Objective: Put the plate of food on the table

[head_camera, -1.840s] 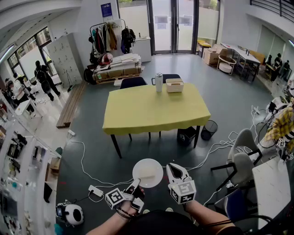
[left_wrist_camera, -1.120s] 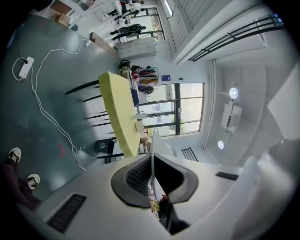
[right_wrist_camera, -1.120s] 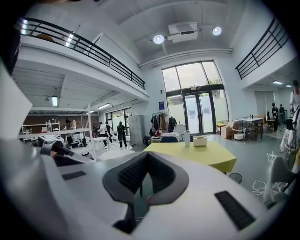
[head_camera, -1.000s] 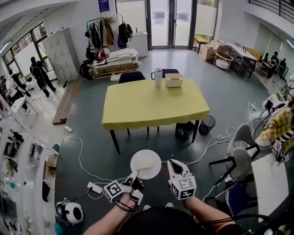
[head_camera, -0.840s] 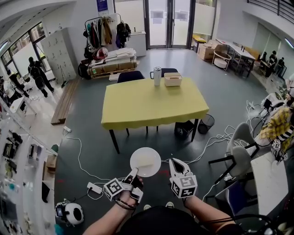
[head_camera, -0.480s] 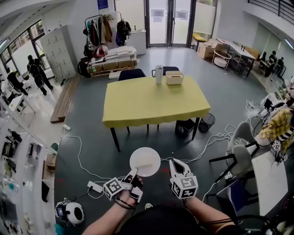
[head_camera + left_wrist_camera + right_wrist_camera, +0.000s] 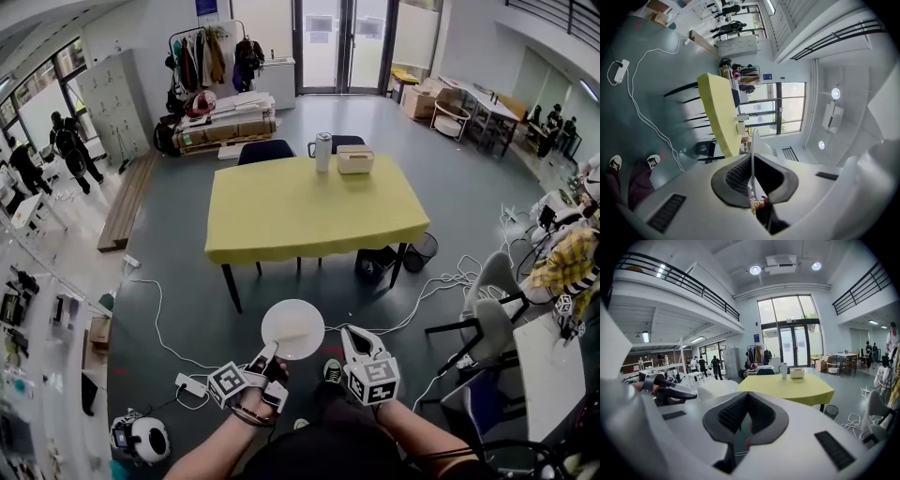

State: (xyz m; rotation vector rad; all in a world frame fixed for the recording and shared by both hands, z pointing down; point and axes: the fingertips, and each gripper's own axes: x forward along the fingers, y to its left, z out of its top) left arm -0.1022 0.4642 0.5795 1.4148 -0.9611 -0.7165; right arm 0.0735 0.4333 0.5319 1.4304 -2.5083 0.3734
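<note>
Head view: plate point(image 7: 292, 325) of pale food is above the floor point(image 7: 183, 253), its rim pinched at 7 o'clock by the left gripper point(image 7: 269, 353) fingers. Right gripper point(image 7: 355, 338) at 3 o'clock, fingers closed, empty. Yellow worktop point(image 7: 309, 211) at 12 o'clock, well apart.

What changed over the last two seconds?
The plate, held by its rim in the left gripper, has edged up the head view toward the yellow table, the right gripper alongside it. A shoe has come into view below them. Nothing grasped or released: the left gripper stays shut on the plate, the right carries nothing. The bottle and box on the table are unmoved.
</note>
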